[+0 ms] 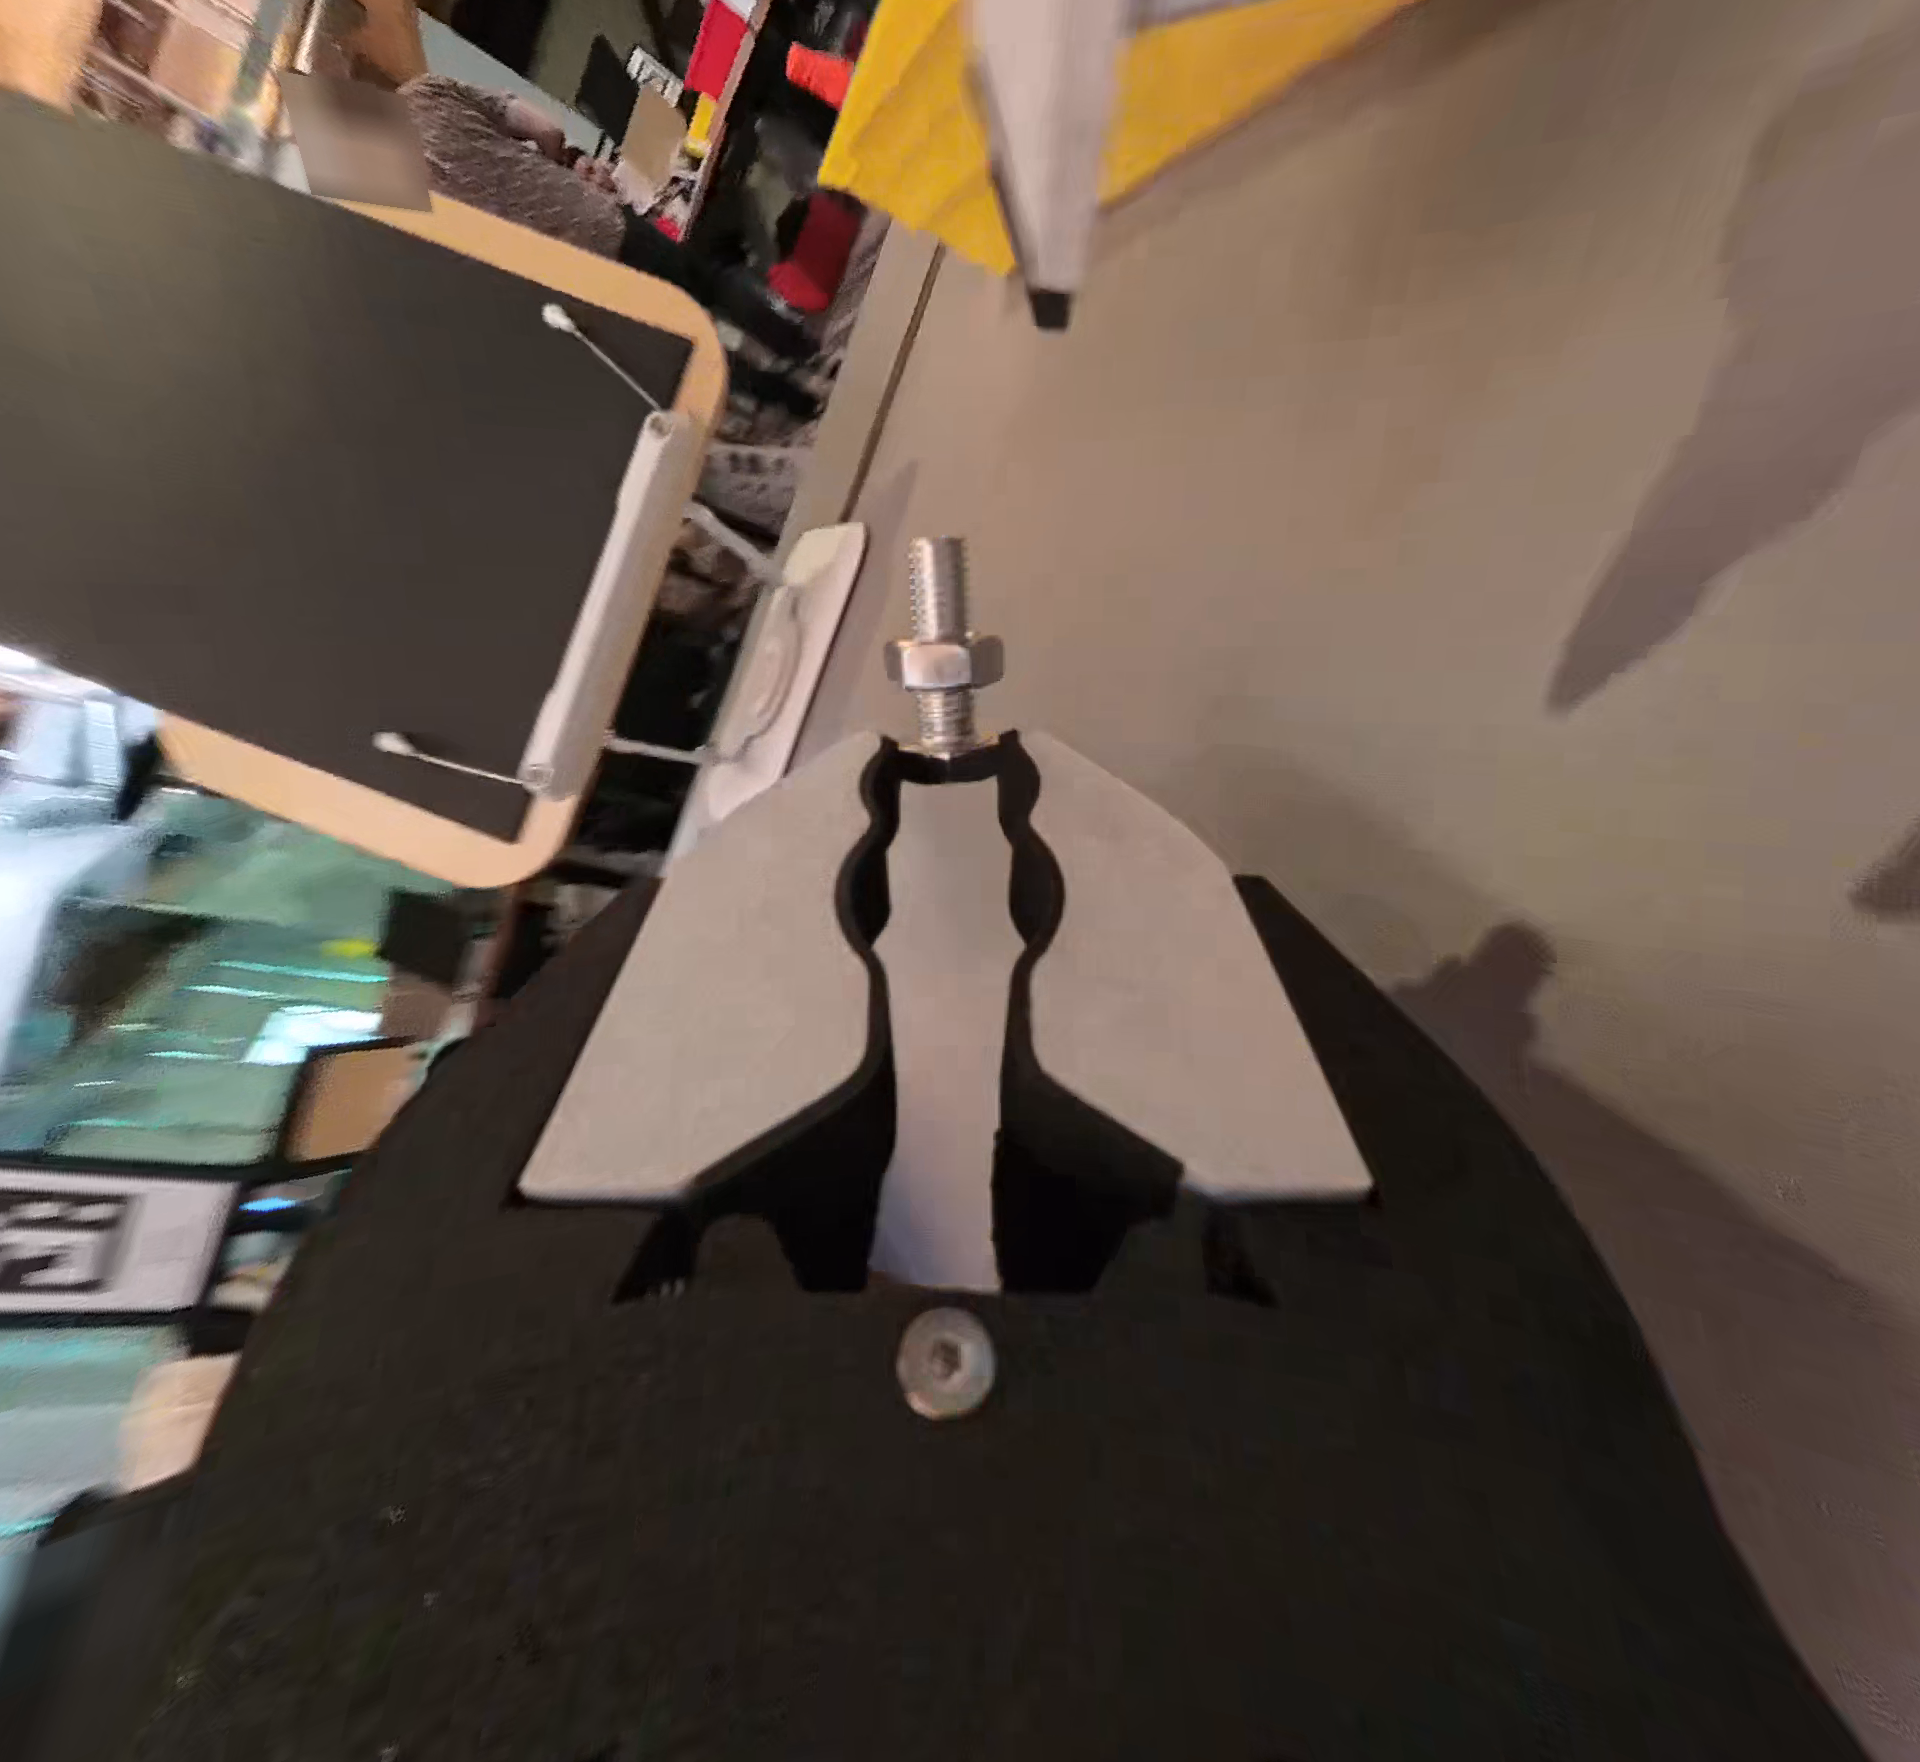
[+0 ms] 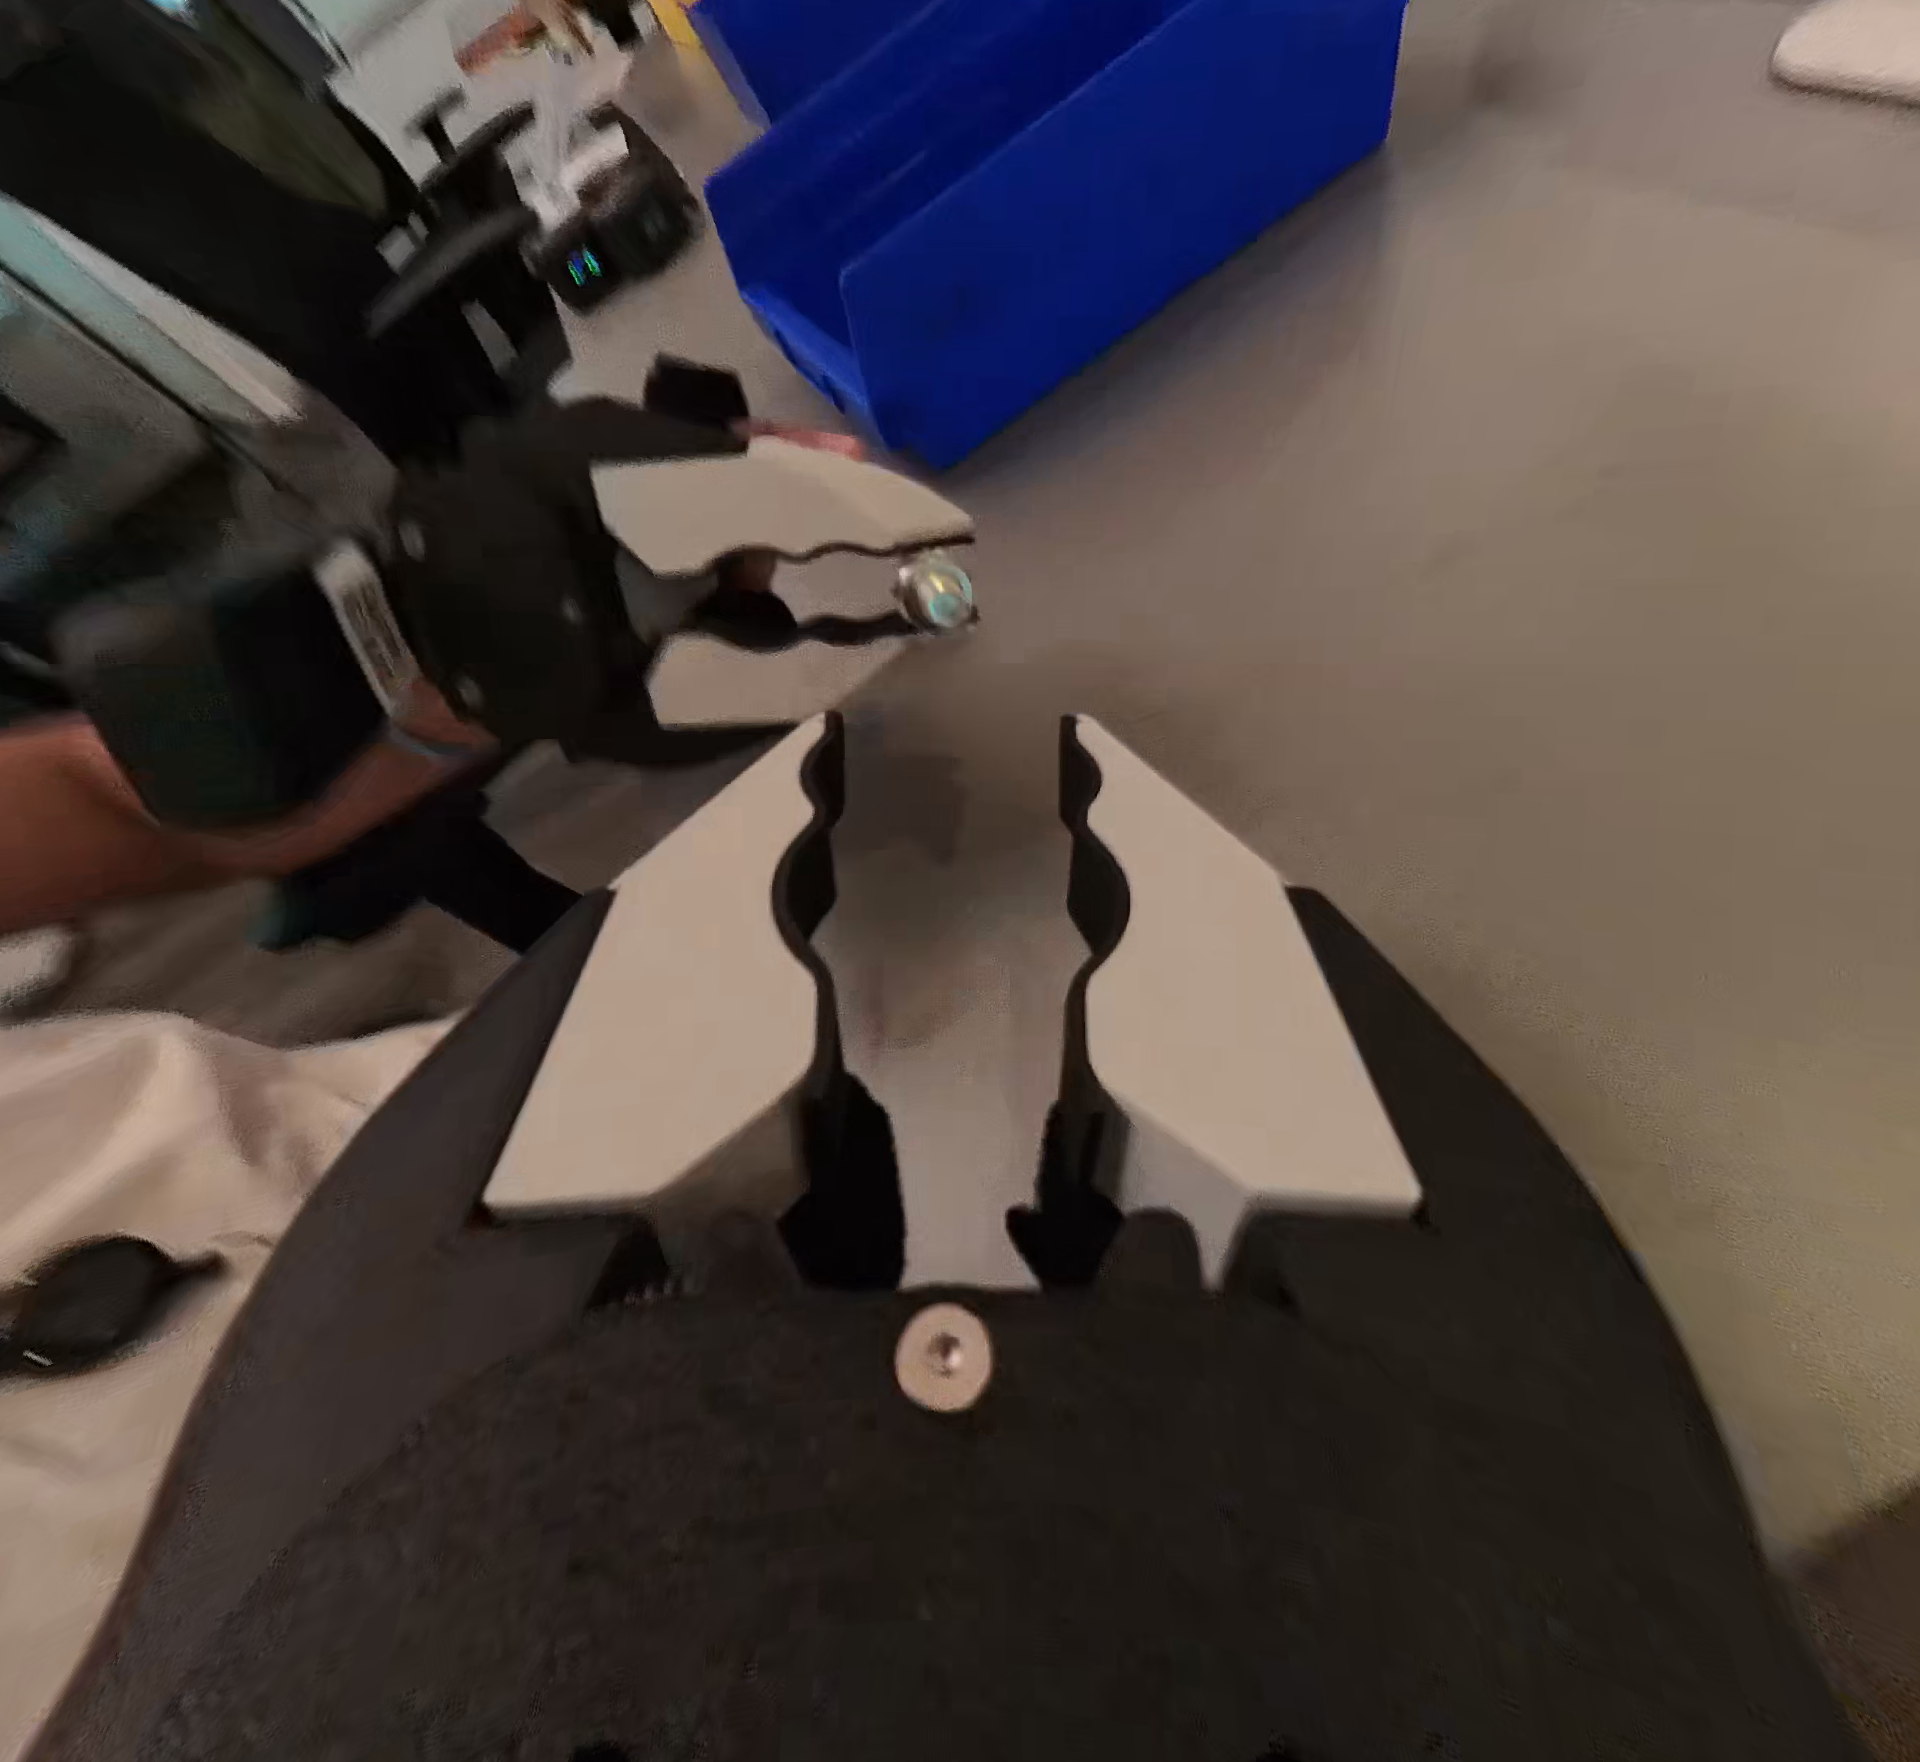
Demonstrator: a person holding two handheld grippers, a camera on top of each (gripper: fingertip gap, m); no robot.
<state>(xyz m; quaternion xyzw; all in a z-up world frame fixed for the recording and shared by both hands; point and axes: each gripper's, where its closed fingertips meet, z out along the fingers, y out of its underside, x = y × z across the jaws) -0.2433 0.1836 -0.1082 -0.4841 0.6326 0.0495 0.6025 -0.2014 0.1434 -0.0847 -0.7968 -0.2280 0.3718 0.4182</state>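
Nut (image 1: 942, 665) on bolt (image 1: 940, 632); bins (image 2: 1049, 154) on table (image 2: 1455, 569).

Grey tabletop (image 2: 1558, 569) — black office chair (image 2: 208, 154) behind.

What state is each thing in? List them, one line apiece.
left gripper: shut on the bolt's head at the fingertips.
bolt: held by its head, threaded shank sticking out past the fingertips.
nut: threaded partway down the bolt, short of the head.
right gripper: open, nothing between its fingers.
blue bin: standing on the grey table, open top; contents not visible.
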